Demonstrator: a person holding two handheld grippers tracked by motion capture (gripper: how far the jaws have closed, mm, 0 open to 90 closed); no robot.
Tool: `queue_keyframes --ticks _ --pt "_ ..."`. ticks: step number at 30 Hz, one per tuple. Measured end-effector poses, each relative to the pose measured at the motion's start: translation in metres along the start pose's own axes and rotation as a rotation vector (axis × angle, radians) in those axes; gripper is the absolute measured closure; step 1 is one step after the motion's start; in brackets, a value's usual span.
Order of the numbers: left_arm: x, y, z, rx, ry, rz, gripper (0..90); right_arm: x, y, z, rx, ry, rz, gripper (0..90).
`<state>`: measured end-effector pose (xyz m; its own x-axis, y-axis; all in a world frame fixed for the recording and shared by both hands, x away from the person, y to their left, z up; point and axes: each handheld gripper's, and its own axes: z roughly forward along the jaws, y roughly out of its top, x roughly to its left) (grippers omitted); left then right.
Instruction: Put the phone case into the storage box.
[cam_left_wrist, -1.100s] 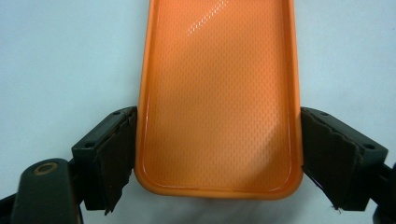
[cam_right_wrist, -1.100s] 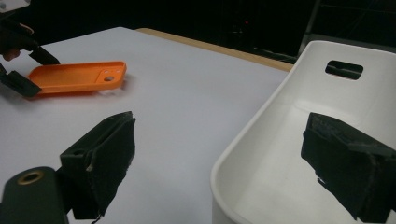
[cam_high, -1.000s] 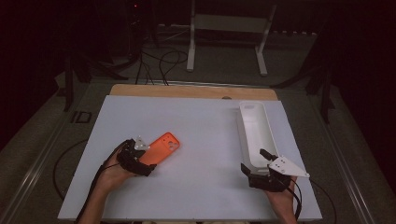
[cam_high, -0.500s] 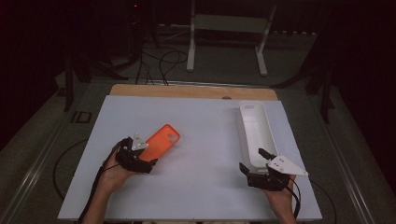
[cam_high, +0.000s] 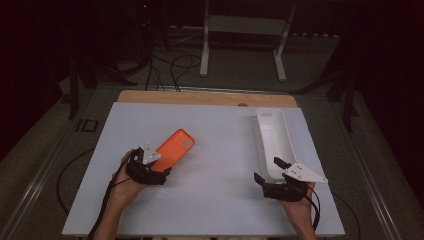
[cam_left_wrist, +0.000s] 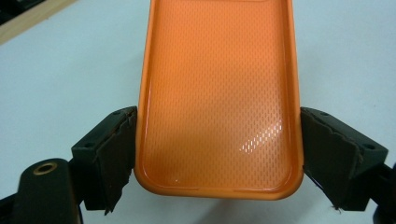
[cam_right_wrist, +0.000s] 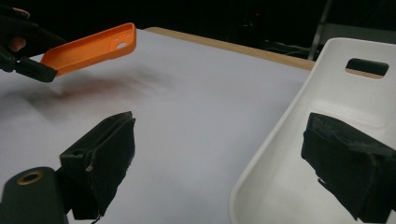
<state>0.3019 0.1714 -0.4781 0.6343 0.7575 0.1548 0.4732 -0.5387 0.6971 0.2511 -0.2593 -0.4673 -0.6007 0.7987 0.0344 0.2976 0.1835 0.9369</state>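
Observation:
An orange phone case (cam_high: 175, 146) is held at its near end by my left gripper (cam_high: 159, 167), on the left side of the white table top (cam_high: 215, 210). In the left gripper view the case (cam_left_wrist: 217, 70) lies hollow side up, with the jaws pressed on its two long edges. The right gripper view shows the case (cam_right_wrist: 88, 46) raised off the table, its shadow below it. My right gripper (cam_high: 267, 170) stands open at the near end of a long white tray (cam_high: 272, 135). One jaw is outside the tray's rim (cam_right_wrist: 275, 144), the other inside it.
A wooden strip (cam_high: 200, 97) runs along the table's far edge. Beyond it a white metal stand (cam_high: 245, 30) and cables (cam_high: 175, 65) are on the dark floor. A person's hands hold both grippers from the near edge.
The orange case has swung slightly in the left gripper, its far end now a little farther from me. The right gripper has stayed where it was.

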Motion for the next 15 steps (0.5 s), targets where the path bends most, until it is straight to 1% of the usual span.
queue_keyframes --ticks 2,5,9,11,15 --pt "-0.001 0.0 -0.001 -0.011 0.006 0.0 16.2 0.0 0.003 0.002 0.004 0.009 0.006 9.5" --pt "-0.002 0.001 -0.001 -0.022 0.005 0.001 16.2 0.001 0.005 0.005 0.005 0.017 0.013 9.5" --pt "-0.003 0.002 -0.002 -0.034 0.004 0.001 16.2 0.004 0.01 0.013 0.015 0.037 0.017 9.4" --pt "-0.005 0.003 -0.003 -0.048 0.007 -0.001 16.2 0.005 0.012 0.015 0.017 0.042 0.015 9.3" --pt "-0.006 0.004 -0.004 -0.058 0.006 -0.001 16.2 0.009 0.018 0.021 0.011 0.056 0.013 9.3"
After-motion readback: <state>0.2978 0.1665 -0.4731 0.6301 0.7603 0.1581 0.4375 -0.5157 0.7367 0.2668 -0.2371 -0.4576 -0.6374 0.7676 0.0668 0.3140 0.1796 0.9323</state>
